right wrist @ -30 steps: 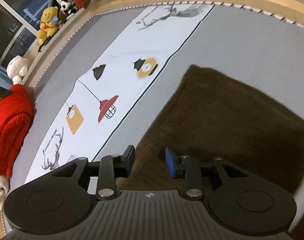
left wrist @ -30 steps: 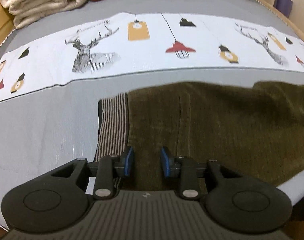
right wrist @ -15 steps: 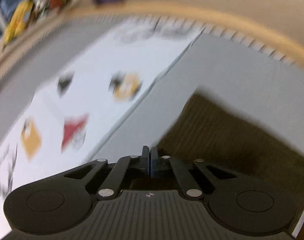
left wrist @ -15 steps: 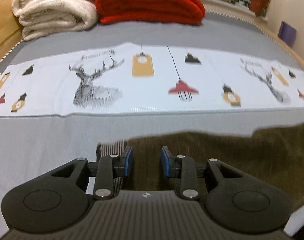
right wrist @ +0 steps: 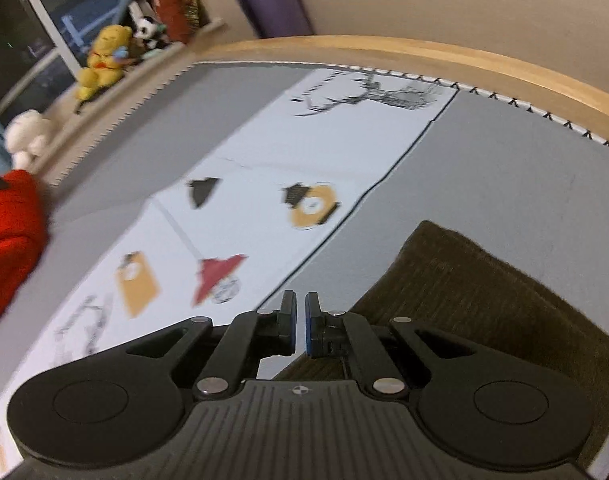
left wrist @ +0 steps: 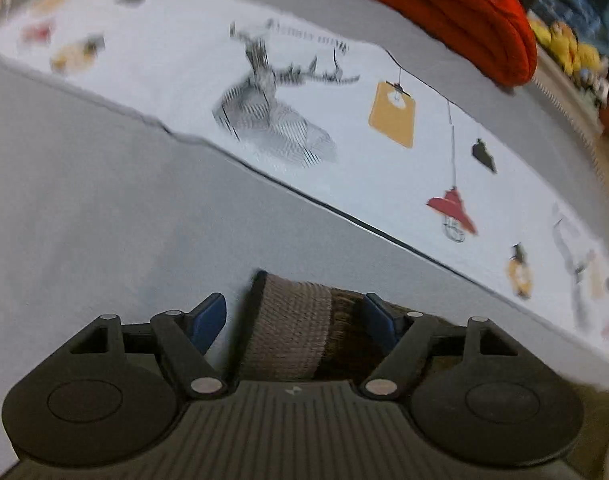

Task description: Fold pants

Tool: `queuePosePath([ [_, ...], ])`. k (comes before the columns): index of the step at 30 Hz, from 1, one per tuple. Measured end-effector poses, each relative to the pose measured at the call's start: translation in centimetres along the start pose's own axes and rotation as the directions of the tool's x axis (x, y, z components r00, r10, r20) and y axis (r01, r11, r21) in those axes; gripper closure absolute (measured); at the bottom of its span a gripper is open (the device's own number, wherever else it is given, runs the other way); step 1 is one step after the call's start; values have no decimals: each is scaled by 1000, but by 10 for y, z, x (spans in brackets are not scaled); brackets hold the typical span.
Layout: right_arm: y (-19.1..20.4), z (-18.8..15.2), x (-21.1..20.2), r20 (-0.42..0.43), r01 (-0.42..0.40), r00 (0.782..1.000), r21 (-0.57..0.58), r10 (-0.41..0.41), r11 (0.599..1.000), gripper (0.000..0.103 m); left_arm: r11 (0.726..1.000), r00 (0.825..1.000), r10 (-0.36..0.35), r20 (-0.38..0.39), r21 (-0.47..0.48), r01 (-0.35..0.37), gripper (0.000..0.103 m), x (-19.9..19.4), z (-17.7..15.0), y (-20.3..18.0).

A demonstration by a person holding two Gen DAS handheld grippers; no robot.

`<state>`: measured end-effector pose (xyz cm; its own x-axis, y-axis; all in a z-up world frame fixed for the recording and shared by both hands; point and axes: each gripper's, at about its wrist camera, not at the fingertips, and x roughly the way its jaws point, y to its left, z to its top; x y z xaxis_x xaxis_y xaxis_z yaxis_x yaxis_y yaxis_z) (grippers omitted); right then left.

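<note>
Pants (right wrist: pixel 484 308) on bed (right wrist: pixel 504 168), right of runner (right wrist: pixel 264 168)
</note>
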<state>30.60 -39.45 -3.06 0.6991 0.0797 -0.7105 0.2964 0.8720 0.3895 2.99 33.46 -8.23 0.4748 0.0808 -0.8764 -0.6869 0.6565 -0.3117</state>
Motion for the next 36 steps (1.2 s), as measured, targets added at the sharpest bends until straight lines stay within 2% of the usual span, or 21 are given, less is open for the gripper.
queuePosePath([
  [1, 2, 2, -13, -2, -11, 1000, -3, 11, 1000, 99, 999, 999, -47, -22, 7, 47, 62, 1, -2, 0],
  [2, 2, 1, -27, 3, -24, 1000, -9, 24, 1000, 99, 996, 998, -61, -24, 68, 62, 67, -6, -4, -5],
  [4, 6, -4, -56, 17, -69, 997, -35, 70, 997, 99, 980, 996, -62, 60, 191, 49, 69, -42, -15, -18],
  [6, 11, -12, -81, 31, -106, 994, -91, 109, 990, 99, 979, 988, -113, 107, 180, 92, 69, -69, -27, -10],
  [7, 11, -18, -93, 54, -95, 993, -127, 103, 987, 99, 984, 993, -81, 85, 164, 66, 68, -66, -29, -2],
  [9, 4, -33, -109, 98, -18, 995, -173, 35, 985, 99, 993, 998, 57, -15, 104, -55, 55, -41, -29, 16],
  [10, -5, -38, -111, 87, 4, 996, -163, 10, 987, 98, 990, 996, 88, -13, 110, -86, 51, -38, -28, 18],
  [11, -17, -42, -110, 55, 9, 999, -127, -2, 992, 98, 985, 994, 103, 25, 138, -105, 51, -43, -26, 15],
  [12, -29, -43, -107, 30, 17, 999, -87, -15, 996, 98, 970, 984, 137, 116, 185, -157, 53, -56, -28, 5],
  [14, -50, -46, -104, 9, 59, 998, -26, -59, 998, 98, 921, 944, 184, 275, 287, -263, 55, -81, -39, -16],
  [15, -59, -47, -104, 4, 78, 997, -13, -78, 997, 98, 908, 938, 145, 314, 335, -253, 55, -90, -45, -25],
  [16, -66, -48, -103, -1, 90, 996, -8, -90, 996, 98, 910, 948, 74, 309, 367, -191, 55, -96, -50, -32],
  [18, -81, -49, -104, -8, 105, 994, 13, -105, 994, 98, 920, 969, -59, 241, 390, -41, 60, -97, -56, -38],
  [19, -88, -51, -103, -16, 110, 994, 30, -109, 994, 95, 912, 973, -110, 204, 409, 18, 63, -95, -58, -43],
  [20, -96, -52, -102, -28, 116, 993, 51, -114, 992, 94, 897, 973, -141, 182, 438, 48, 66, -92, -62, -49],
  [24, -119, -56, -90, -81, 137, 989, 120, -128, 983, 88, 797, 967, -222, 122, 594, 107, 68, -82, -83, -87],
  [26, -129, -58, -84, -113, 141, 986, 167, -124, 976, 80, 743, 961, -264, 82, 652, 149, 68, -76, -95, -109],
  [30, -154, -62, -73, -154, 169, 980, 287, -128, 943, 78, 628, 946, -325, -2, 747, 217, 69, -55, -124, -159],
  [31, -160, -63, -71, -163, 178, 978, 307, -132, 935, 77, 602, 943, -331, -24, 765, 231, 73, -46, -130, -171],
  [33, -170, -66, -64, -186, 203, 972, 337, -146, 919, 75, 569, 945, -321, -61, 785, 244, 78, -33, -140, -192],
  [36, -184, -67, -53, -200, 228, 967, 389, -160, 892, 73, 569, 964, -257, -70, 795, 210, 89, -5, -144, -213],
])
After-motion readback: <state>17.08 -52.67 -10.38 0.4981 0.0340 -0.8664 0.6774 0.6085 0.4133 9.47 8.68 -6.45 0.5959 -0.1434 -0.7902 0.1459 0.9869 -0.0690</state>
